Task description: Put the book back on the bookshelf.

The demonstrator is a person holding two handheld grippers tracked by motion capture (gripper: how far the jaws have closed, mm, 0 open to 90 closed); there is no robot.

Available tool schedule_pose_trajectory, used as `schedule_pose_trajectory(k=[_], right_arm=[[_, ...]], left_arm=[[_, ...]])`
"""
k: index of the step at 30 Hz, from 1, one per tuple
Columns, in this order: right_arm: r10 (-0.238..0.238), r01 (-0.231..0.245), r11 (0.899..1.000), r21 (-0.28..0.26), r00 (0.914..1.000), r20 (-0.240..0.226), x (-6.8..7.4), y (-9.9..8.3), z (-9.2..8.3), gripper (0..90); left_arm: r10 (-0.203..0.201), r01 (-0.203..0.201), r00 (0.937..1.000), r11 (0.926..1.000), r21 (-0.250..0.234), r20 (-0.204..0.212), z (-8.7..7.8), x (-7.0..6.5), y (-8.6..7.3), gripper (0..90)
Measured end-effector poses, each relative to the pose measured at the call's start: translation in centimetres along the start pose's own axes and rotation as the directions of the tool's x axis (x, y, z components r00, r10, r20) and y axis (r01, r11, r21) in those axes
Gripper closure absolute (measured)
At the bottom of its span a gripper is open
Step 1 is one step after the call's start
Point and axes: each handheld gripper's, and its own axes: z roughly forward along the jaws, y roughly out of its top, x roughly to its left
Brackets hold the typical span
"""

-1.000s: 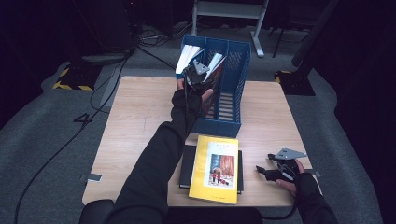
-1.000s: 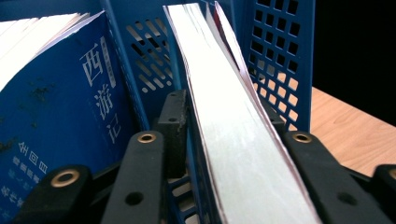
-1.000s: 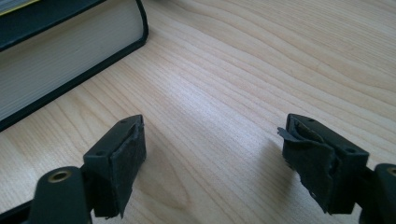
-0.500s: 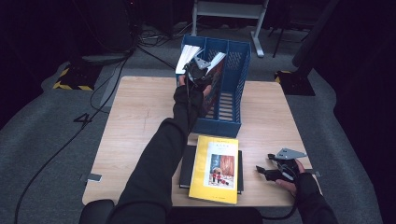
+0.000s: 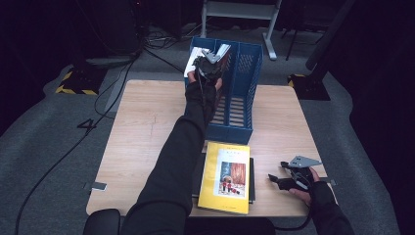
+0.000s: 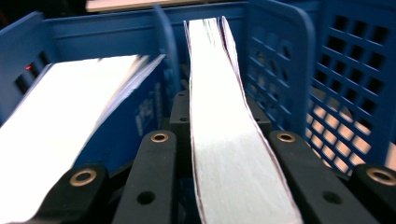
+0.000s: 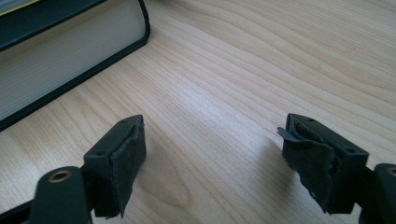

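My left gripper [image 5: 208,61] reaches over the far end of the blue file holder [image 5: 244,83]. In the left gripper view it [image 6: 219,121] is shut on an upright book [image 6: 224,158] whose pale page edge runs between the jaws, inside the holder's left slot [image 6: 345,70]. The jaws have just been closing on this book. Another book [image 6: 60,116] leans to its left in the same slot. My right gripper [image 5: 280,177] rests open on the table near the front right corner, its jaws [image 7: 212,163] wide apart over bare wood.
A yellow-covered book [image 5: 227,176] lies on a thick dark book [image 5: 251,181] at the table's front edge, just left of the right gripper; the dark book's page edge [image 7: 60,60] is close by. The holder's right slot [image 5: 242,105] has a slatted floor.
My left hand has carried the book a little farther toward the back of the holder. The right gripper has stayed where it was.
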Motion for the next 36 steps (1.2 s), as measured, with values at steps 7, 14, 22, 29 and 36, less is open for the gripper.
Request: schedule_pose_trajectory(k=[7, 14, 22, 29, 36], right_arm=[[-0.001, 0.001, 1.0, 0.001, 1.0, -0.002, 0.0, 0.0, 0.0, 22.0], [-0.002, 0.002, 1.0, 0.001, 1.0, -0.004, 0.0, 0.0, 0.0, 21.9], [-0.001, 0.001, 1.0, 0.0, 1.0, -0.003, 0.0, 0.0, 0.0, 21.8], [-0.001, 0.001, 1.0, 0.001, 1.0, -0.003, 0.0, 0.0, 0.0, 21.7], [-0.003, 0.003, 1.0, 0.002, 1.0, -0.003, 0.0, 0.0, 0.0, 21.4]], left_arm=[[0.011, -0.01, 0.9992, 0.9996, 0.026, -0.039, 0.5, -0.8, -0.5, 73.1], [0.025, -0.024, 0.997, 0.9995, 0.023, -0.073, 0.5, -1.3, -0.9, 72.8], [0.027, -0.024, 0.9947, 0.999, 0.039, -0.099, 0.2, -1.5, -1.2, 70.9], [0.044, -0.04, 0.9949, 0.9982, 0.046, -0.091, -0.4, -1.7, -1.3, 68.7], [0.051, -0.048, 0.996, 0.9976, 0.05, -0.073, -0.6, -1.5, -1.2, 63.2]])
